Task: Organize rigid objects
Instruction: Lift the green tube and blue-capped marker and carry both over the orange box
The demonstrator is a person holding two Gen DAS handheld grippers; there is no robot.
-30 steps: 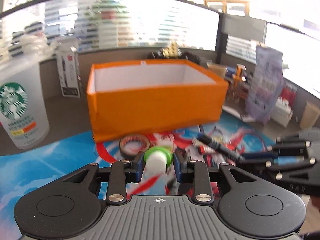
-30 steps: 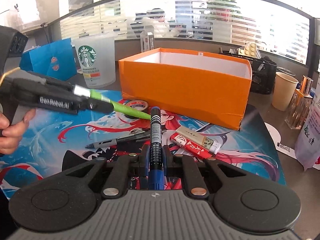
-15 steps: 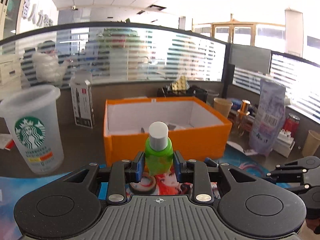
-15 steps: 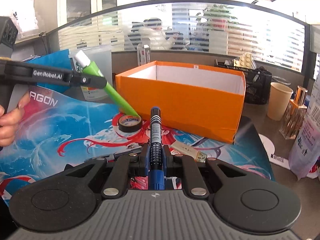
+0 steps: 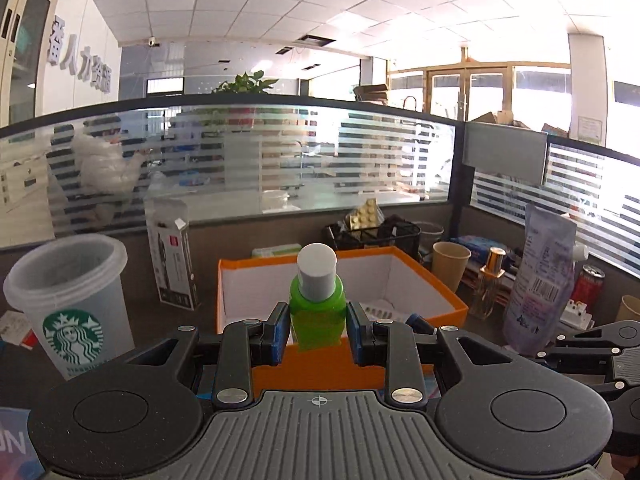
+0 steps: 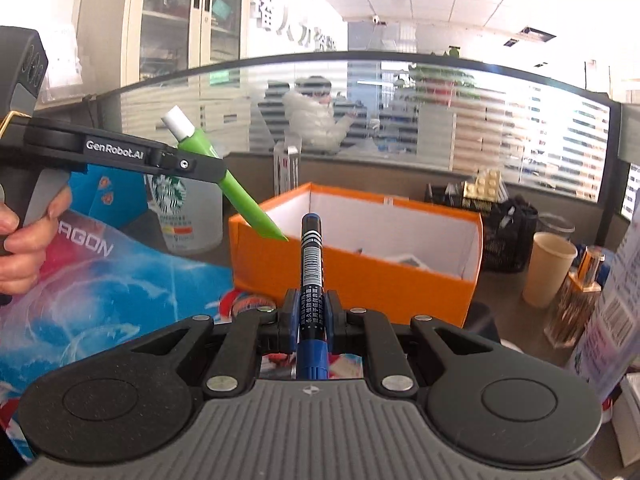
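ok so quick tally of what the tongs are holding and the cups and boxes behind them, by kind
green tubes: 1, in the left tongs
blue markers: 1, in the right tongs
orange boxes: 1
starbucks cups: 1
paper cups: 1
total: 5

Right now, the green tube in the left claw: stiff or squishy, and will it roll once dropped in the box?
The green tube looks like soft plastic tapering to a flat crimped end, so it probably gives a little under the left claw. The flat tail should stop it rolling far in the orange box. It seems light, carried without sagging.
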